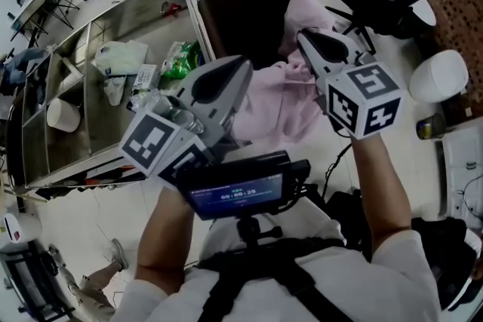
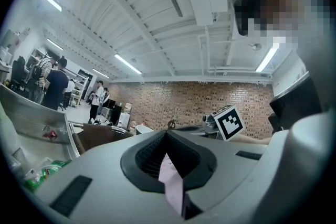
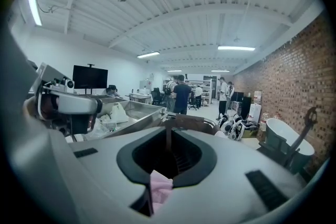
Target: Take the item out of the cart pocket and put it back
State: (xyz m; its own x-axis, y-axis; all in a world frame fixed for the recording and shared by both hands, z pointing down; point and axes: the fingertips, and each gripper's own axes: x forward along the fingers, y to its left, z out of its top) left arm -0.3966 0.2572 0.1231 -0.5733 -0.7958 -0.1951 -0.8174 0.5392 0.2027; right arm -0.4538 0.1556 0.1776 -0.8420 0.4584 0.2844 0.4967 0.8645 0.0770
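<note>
Head view, pink cloth (image 1: 278,105), stretched crosswise

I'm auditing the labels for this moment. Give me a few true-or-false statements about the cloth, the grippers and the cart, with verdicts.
1. Both the left gripper and the right gripper pinch the pink cloth. True.
2. The pink cloth lies in the cart's metal tray. False: the grippers hold it up near the dark pocket.
3. The metal tray holds a green packet and a white bag. True.
4. The left gripper's jaws stand wide apart. False: they are closed on the cloth.
</note>
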